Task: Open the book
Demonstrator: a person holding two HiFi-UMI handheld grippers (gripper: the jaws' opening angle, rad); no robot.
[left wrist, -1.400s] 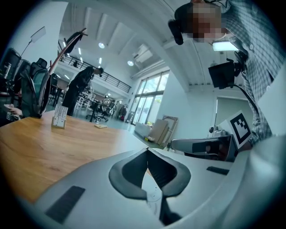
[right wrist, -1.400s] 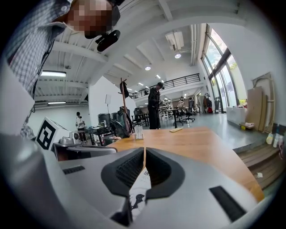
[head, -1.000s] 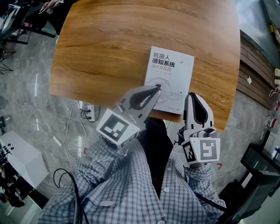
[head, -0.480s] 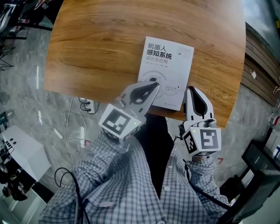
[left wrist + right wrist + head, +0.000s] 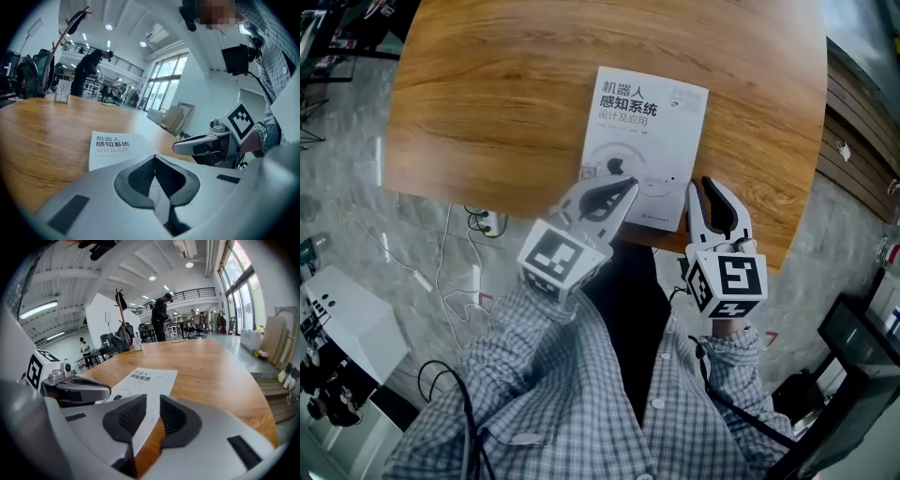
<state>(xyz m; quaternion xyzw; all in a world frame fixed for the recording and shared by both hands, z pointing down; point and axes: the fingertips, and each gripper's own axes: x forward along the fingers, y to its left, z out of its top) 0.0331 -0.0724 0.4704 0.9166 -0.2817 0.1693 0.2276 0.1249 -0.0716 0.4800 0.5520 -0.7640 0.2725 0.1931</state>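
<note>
The left gripper (image 5: 630,187) has its jaws pressed together on nothing, tip over the lower part of the book (image 5: 642,141); contact with the cover cannot be told. The right gripper (image 5: 701,184) has just been opening its jaws, now a narrow slot apart and empty, just beside the book's near right corner. The book lies closed, cover up, its near edge close to the front edge of the wooden table (image 5: 487,94). Bare wood lies to its left, right and beyond
</note>
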